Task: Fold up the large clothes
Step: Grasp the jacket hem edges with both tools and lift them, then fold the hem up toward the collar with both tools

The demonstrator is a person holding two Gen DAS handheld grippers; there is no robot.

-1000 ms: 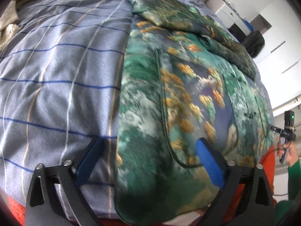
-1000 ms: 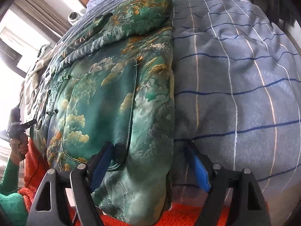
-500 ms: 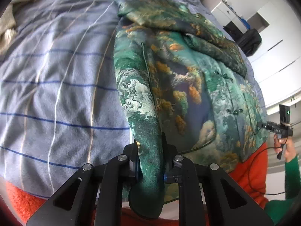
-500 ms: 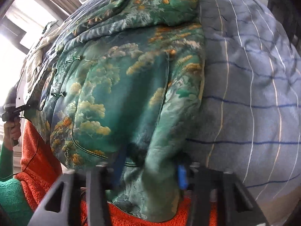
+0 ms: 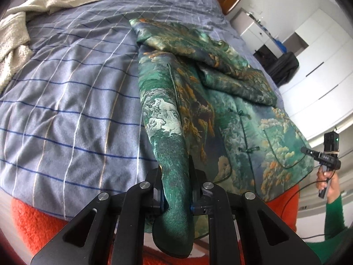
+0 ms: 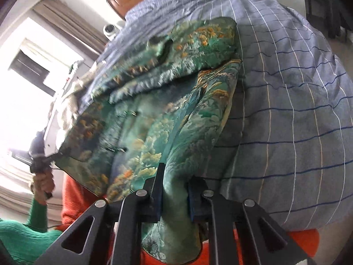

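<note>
Both tongs, left (image 5: pixel 175 190) and right (image 6: pixel 174 196), are clamped on the jacket (image 5: pixel 220 114) hem corners, which should rise level and evenly over the bed (image 5: pixel 77 88).

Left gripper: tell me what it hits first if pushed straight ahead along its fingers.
The left gripper already clamps the green jacket, so more jacket comes first; past that, probably the striped bedspread.

A second ago both claws stood open over the near hem of the green jacket (image 5: pixel 231 119). Since then the left claw (image 5: pixel 175 190) has closed on the hem's left corner and the right claw (image 6: pixel 174 190) on its right corner. The pinched edges now bunch up off the bed (image 5: pixel 72 101), and both corners have lifted.
</note>
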